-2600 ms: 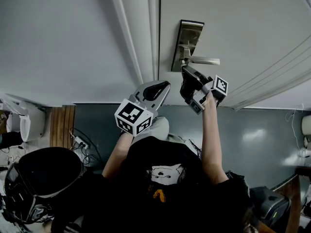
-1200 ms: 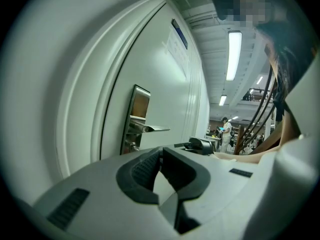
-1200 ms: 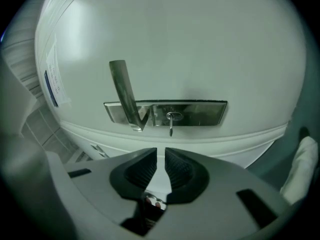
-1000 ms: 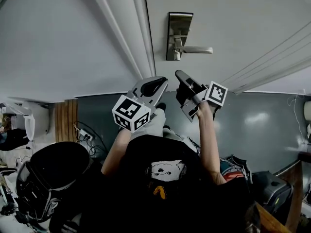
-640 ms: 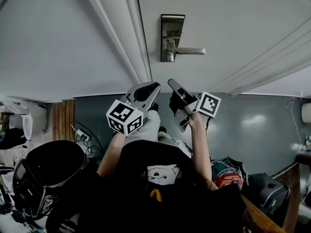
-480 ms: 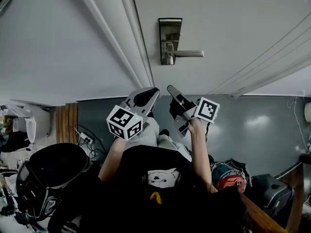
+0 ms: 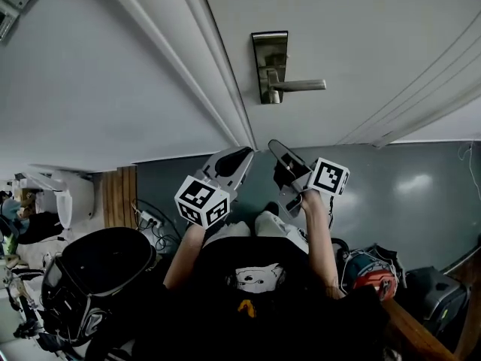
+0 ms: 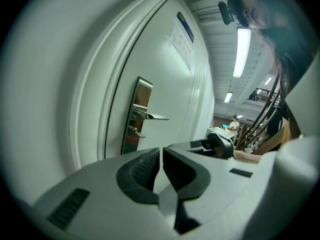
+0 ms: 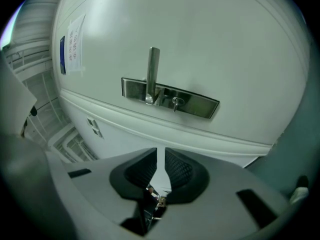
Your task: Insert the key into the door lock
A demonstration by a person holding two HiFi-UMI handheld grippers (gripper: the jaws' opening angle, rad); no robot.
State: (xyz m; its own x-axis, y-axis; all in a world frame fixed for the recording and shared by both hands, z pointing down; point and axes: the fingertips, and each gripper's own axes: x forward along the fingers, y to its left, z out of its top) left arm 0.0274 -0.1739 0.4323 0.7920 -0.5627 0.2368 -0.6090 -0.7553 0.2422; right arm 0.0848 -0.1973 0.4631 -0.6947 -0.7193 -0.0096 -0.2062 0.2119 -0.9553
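Observation:
A steel lock plate (image 7: 269,60) with a lever handle (image 7: 304,86) sits on the white door (image 7: 361,36). A small key-like stub (image 9: 175,103) sticks out of the plate beside the lever; the left gripper view shows this stub (image 8: 135,131) under the lever too. My right gripper (image 7: 279,152) hangs below the plate, clear of the door, jaws shut with nothing between the pads. My left gripper (image 7: 239,158) is beside it on the left, also shut and empty. Both marker cubes face the head camera.
The white door frame (image 7: 214,89) runs diagonally left of the lock. Grey floor (image 7: 421,186) lies below the door. A black rounded object (image 7: 98,265), cables (image 7: 149,220) and a bag (image 7: 368,265) lie near the person's feet. A paper notice (image 9: 75,31) hangs on the door.
My right gripper, which was up at the lock under the lever, has drawn back down and away from the door. The left gripper has moved back with it.

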